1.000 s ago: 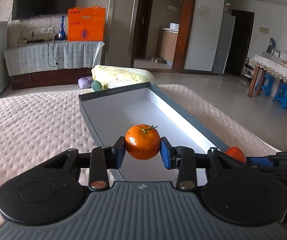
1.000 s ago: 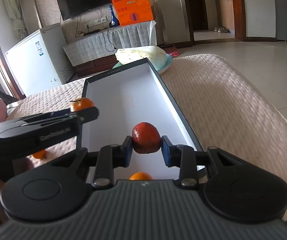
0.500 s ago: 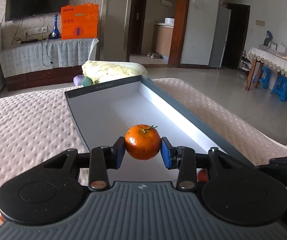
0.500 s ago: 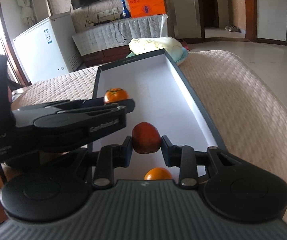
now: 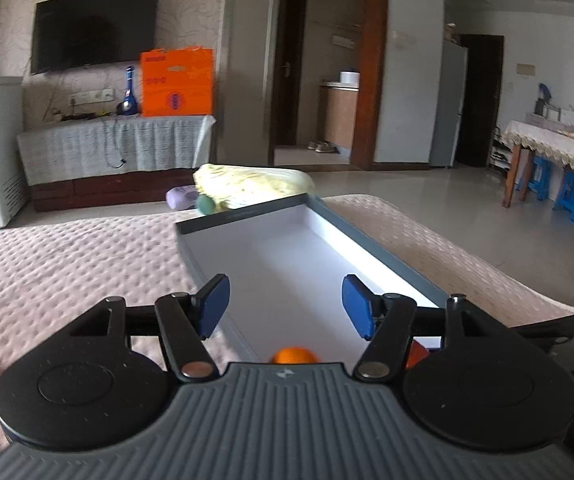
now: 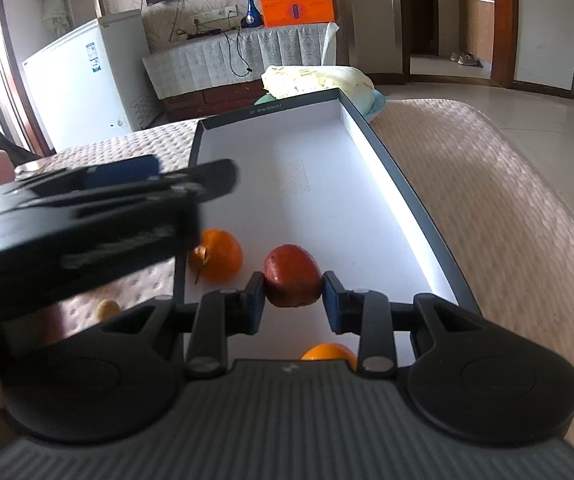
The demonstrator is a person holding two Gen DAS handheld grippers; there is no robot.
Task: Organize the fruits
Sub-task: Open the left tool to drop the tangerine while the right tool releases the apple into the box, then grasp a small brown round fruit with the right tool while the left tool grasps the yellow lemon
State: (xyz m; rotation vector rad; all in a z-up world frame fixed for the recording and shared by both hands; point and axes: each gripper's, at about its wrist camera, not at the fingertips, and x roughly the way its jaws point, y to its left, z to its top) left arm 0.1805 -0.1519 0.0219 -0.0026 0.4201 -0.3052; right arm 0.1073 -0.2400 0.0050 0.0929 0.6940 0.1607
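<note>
The left hand-held gripper (image 5: 286,306) was recorded with jaws wide apart and empty, above the near end of the grey tray (image 6: 407,184). A tangerine (image 6: 217,254) lay in the tray's near left corner, directly under it. The right hand-held gripper (image 6: 291,300) was clamped on a red fruit (image 6: 291,275), held over the tray's near end; release straight down was judged sufficient.

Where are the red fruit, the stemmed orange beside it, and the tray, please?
red fruit (image 6: 291,274): right wrist view, its front face.
stemmed orange (image 6: 219,255): right wrist view, its middle.
tray (image 6: 411,192): right wrist view, right rim.
</note>
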